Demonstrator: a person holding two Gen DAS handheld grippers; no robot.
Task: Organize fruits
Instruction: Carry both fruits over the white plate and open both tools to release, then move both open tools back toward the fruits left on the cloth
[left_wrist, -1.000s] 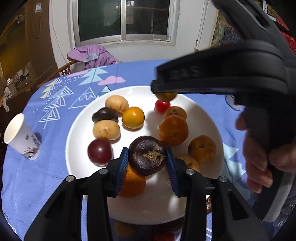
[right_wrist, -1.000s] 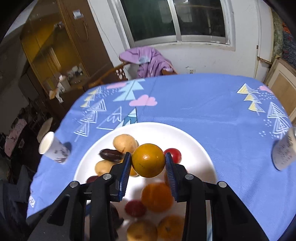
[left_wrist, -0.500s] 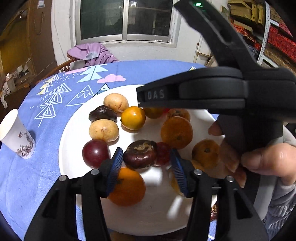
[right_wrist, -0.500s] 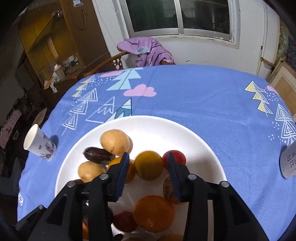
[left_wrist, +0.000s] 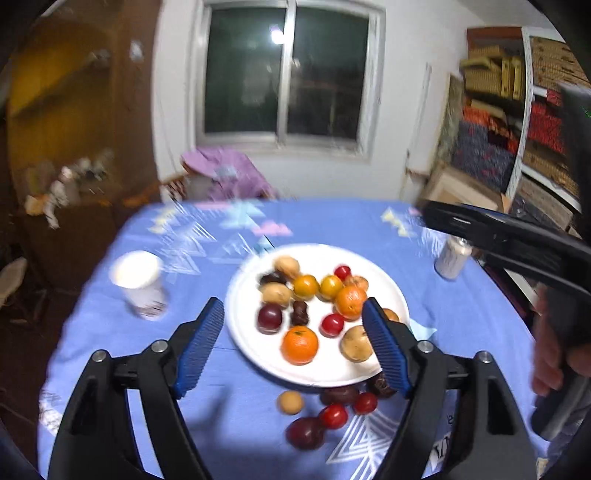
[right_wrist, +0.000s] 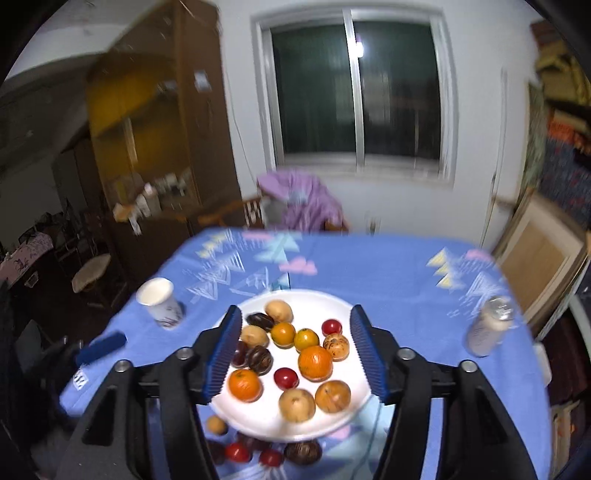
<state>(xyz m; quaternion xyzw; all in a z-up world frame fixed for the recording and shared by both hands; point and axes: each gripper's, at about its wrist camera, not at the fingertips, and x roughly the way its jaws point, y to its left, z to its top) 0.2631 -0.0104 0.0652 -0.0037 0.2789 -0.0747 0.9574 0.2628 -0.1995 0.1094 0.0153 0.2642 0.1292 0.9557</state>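
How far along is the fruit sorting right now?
Mostly done: about a dozen fruits sit on the white plate. Nothing is in hand; the left gripper and right gripper hover over it, jaws wide open. Left: a handful of loose fruits on the blue tablecloth near the plate's front rim.

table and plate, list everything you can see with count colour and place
round white plate: one, table centre
fruit on plate: about thirteen; orange, yellow, tan, red, dark purple
loose fruit: about six; red, tan, dark; on cloth at the plate's near edge
white paper cup: one, left of plate
pale drink can: one, right of plate
blue patterned tablecloth: one, covers table
purple cloth: one, on chair behind table
left claw: open, empty
right claw: open, empty
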